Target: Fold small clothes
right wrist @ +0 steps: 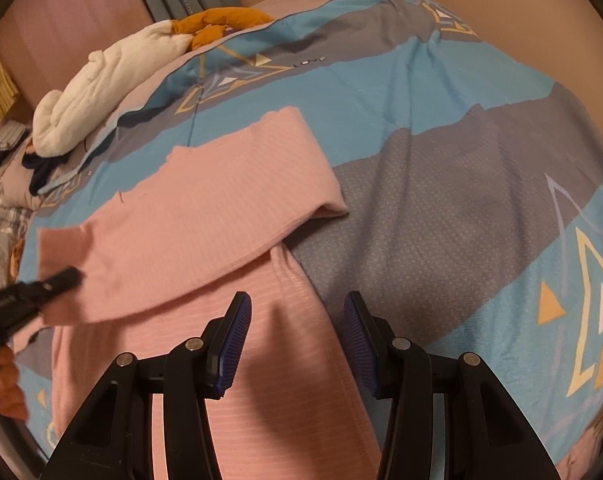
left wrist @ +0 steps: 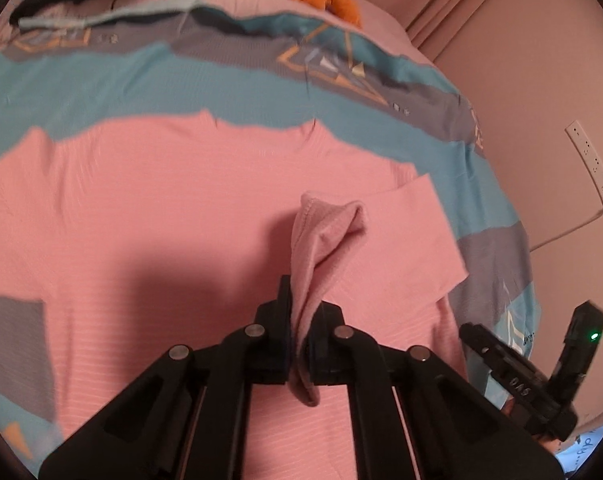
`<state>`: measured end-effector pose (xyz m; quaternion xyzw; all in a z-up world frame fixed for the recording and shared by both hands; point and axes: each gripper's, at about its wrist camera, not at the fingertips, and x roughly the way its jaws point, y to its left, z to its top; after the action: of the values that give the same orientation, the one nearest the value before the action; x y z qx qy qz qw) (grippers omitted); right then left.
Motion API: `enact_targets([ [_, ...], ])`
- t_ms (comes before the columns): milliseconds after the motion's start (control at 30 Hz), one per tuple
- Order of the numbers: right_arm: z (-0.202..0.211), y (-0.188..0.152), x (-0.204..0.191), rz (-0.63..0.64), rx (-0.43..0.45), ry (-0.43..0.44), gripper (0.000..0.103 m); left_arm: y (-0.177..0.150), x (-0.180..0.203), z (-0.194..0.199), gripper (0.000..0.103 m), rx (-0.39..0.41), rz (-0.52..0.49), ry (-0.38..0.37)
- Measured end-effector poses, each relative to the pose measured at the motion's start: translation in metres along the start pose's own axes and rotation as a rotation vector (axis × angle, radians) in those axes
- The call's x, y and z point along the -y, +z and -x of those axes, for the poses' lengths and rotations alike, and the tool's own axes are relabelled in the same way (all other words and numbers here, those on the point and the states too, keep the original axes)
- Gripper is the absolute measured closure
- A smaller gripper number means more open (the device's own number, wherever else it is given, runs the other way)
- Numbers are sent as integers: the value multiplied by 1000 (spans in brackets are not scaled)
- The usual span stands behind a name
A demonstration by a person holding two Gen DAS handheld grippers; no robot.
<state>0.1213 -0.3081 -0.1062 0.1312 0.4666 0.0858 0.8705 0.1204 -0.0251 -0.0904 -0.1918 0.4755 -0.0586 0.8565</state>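
A pink ribbed garment (left wrist: pixel 173 208) lies spread on the bed, with one sleeve (right wrist: pixel 205 216) folded across it. My left gripper (left wrist: pixel 301 320) is shut on a pinched fold of the pink garment (left wrist: pixel 321 240) and holds it lifted above the body of the cloth. It also shows at the left edge of the right wrist view (right wrist: pixel 57 280), on the sleeve's end. My right gripper (right wrist: pixel 297 340) is open and empty, with blue ribbed pads (right wrist: pixel 233 340), just above the garment's lower right edge (right wrist: pixel 301 360). The right gripper also shows in the left wrist view (left wrist: pixel 541 368).
The bed cover (right wrist: pixel 441 168) is blue and grey with triangle prints. A white bundle (right wrist: pixel 101 92) and an orange cloth (right wrist: pixel 221 24) lie at the bed's far end, with dark clothes (right wrist: pixel 41 168) beside them. A wall with a power strip (left wrist: pixel 589 164) is to the right.
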Motion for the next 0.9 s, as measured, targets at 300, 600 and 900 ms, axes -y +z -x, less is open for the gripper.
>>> enact_targets([
  [300, -1, 4, -3, 8, 2, 13, 55, 30, -11, 46, 98, 87, 15, 16],
  [600, -12, 22, -9, 16, -5, 36, 58, 47, -40, 75, 98, 166, 86, 62],
  [900, -44, 50, -36, 58, -54, 63, 66, 50, -55, 87, 98, 186, 106, 101],
])
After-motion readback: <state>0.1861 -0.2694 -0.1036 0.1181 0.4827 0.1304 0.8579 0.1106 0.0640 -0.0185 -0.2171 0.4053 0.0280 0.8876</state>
